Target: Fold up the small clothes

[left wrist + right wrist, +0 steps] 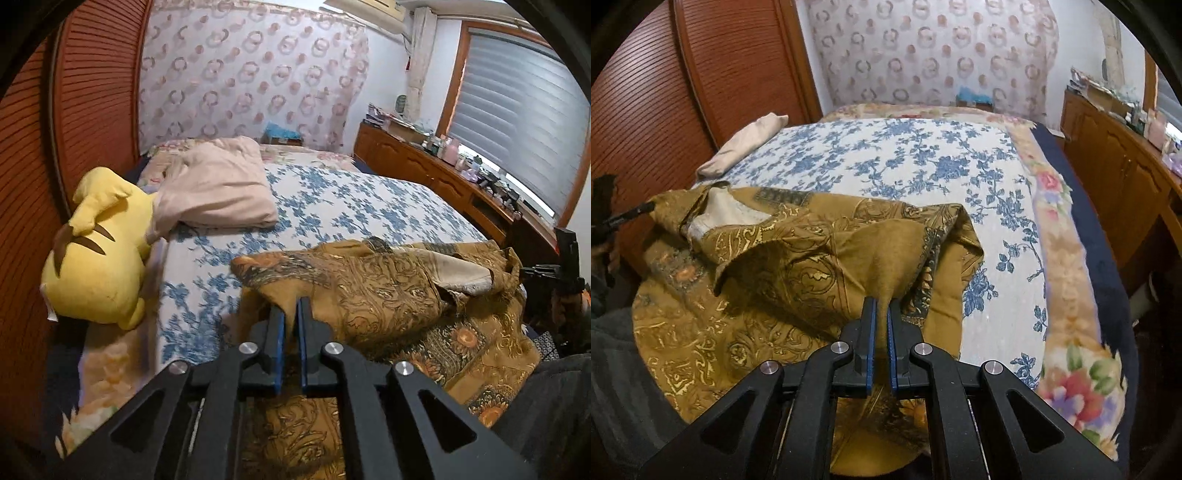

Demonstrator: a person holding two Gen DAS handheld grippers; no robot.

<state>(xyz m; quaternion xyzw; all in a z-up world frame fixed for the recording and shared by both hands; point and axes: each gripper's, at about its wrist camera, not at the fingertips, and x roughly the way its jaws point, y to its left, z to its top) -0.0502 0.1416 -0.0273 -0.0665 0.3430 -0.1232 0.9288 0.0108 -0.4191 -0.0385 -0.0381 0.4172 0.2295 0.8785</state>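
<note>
A brown garment with gold paisley and sunflower print (388, 291) lies bunched on the near part of the bed. My left gripper (291, 302) is shut on a pinched fold of its left edge. In the right wrist view the same garment (775, 251) spreads to the left, with its pale lining showing near the collar. My right gripper (881, 304) is shut on a raised fold of plain brown cloth at the garment's right side. The two grippers hold opposite ends; the right one (565, 258) shows at the left view's right edge.
The bed has a white cover with blue flowers (905, 166). A folded pale pink cloth (218, 188) and a yellow plush toy (99, 258) lie at its left side, by a louvred wooden door (92, 92). A cluttered wooden dresser (424, 166) runs along the right.
</note>
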